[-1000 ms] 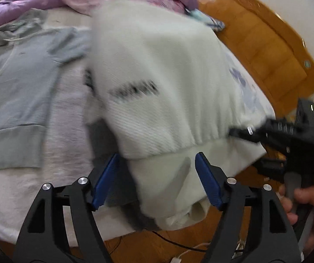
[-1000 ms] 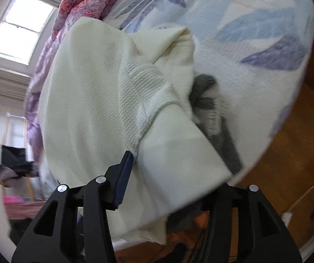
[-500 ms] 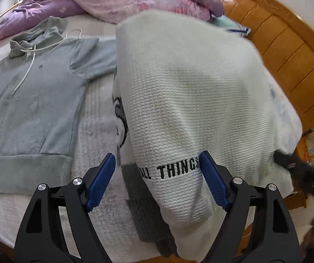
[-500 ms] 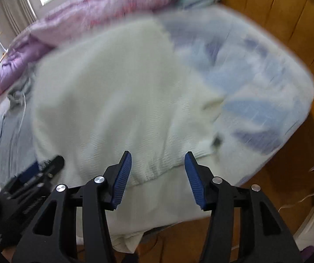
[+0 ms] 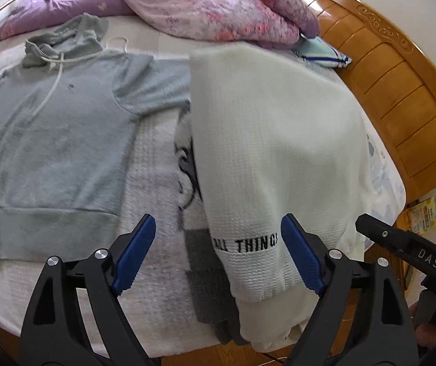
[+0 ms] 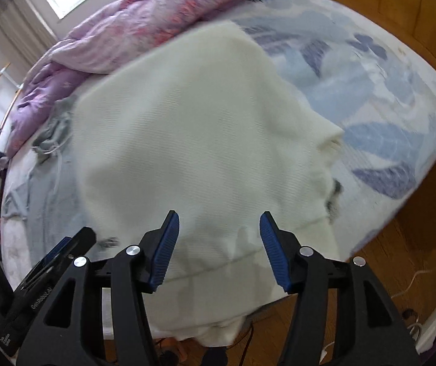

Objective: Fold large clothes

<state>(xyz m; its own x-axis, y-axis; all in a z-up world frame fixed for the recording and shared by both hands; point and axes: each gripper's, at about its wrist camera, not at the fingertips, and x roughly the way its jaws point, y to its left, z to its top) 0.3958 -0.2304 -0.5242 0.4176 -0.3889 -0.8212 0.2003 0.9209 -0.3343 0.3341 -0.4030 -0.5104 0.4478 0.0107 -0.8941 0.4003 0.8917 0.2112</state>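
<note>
A cream knit sweater (image 5: 272, 140) with black lettering on one sleeve lies folded over on the bed, its hem hanging over the near edge. It also shows in the right wrist view (image 6: 205, 140). My left gripper (image 5: 218, 253) is open and empty, just above the sleeve end near the bed's edge. My right gripper (image 6: 218, 244) is open and empty above the sweater's lower hem. A grey-green hoodie (image 5: 50, 128) lies spread flat to the left of the sweater.
A purple and pink quilt (image 5: 187, 3) is bunched at the far side of the bed. A wooden headboard (image 5: 400, 91) stands on the right. The sheet has blue leaf prints (image 6: 379, 116). Cables lie on the wooden floor (image 6: 425, 274).
Both grippers have let go of the sweater and pulled back. The sweater, held up a second ago, now rests on the bed.
</note>
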